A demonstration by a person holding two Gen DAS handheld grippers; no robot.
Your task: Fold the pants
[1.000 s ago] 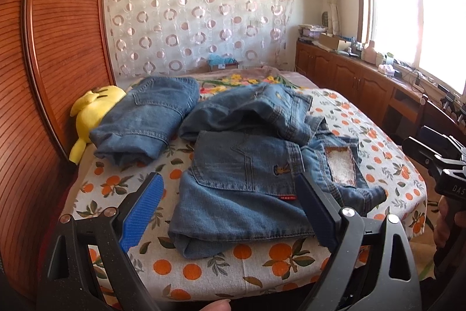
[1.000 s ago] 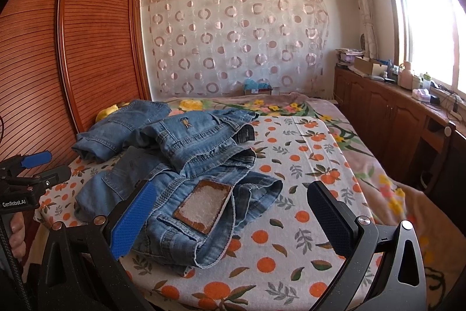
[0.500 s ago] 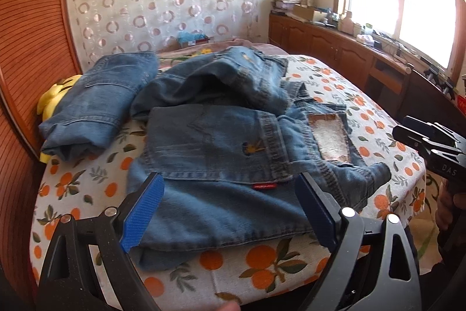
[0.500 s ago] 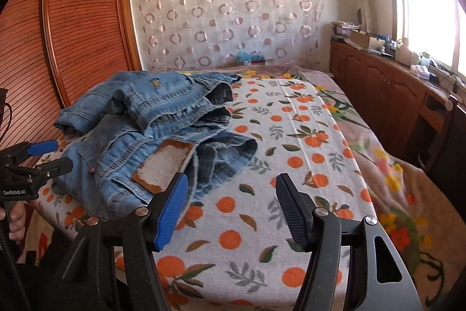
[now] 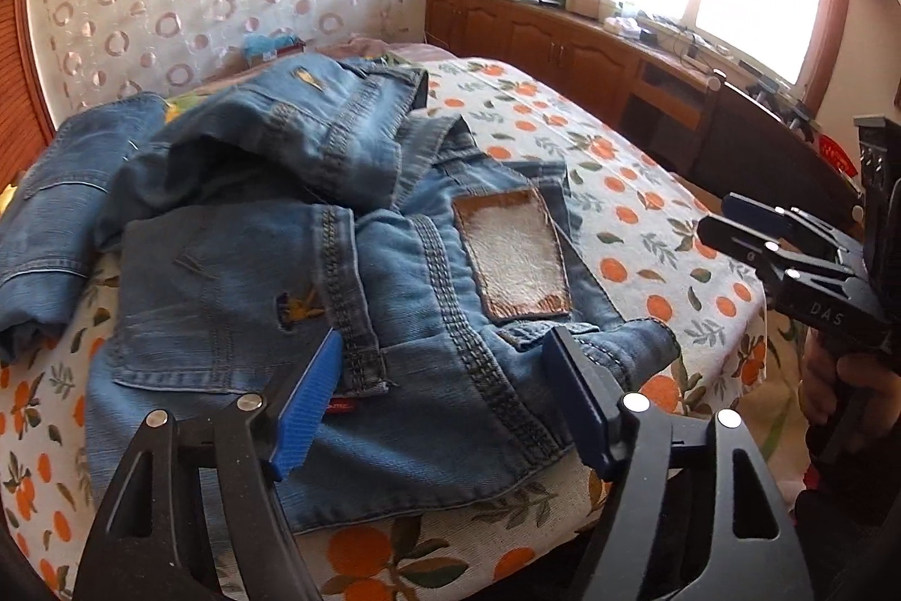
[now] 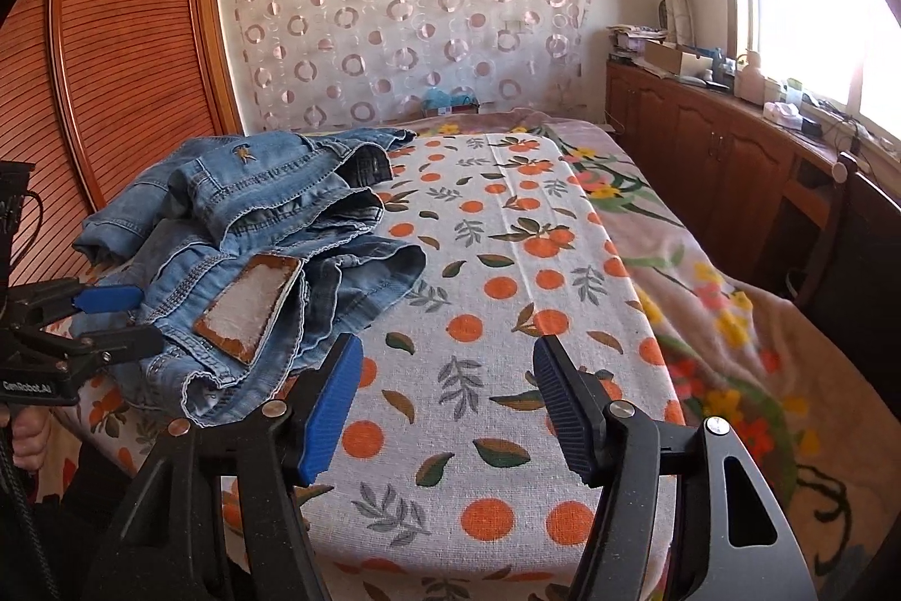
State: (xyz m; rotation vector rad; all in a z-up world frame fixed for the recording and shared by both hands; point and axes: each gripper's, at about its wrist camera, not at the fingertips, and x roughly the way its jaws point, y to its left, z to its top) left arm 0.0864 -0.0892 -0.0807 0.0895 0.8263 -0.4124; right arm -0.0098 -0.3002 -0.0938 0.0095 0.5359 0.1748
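Note:
A heap of blue denim pants (image 5: 315, 229) lies on the bed; the nearest pair (image 5: 439, 319) has a brown-edged white waist patch (image 5: 512, 257). My left gripper (image 5: 445, 398) is open and empty, its pads just over the near waistband. My right gripper (image 6: 445, 404) is open and empty over bare bedsheet to the right of the heap (image 6: 270, 252). It also shows at the right of the left wrist view (image 5: 777, 240). The left gripper shows at the left of the right wrist view (image 6: 107, 319).
The bed has an orange-print sheet (image 6: 507, 263) and a floral blanket (image 6: 704, 297) along its right side. A folded pair of jeans (image 5: 50, 218) lies at the far left. A wooden wardrobe (image 6: 112, 83) stands left, wooden cabinets (image 6: 704, 150) under the window right.
Both grippers have moved forward and down toward the bed. The left now hovers over the near pair's waistband. Both jaws have narrowed but stay open.

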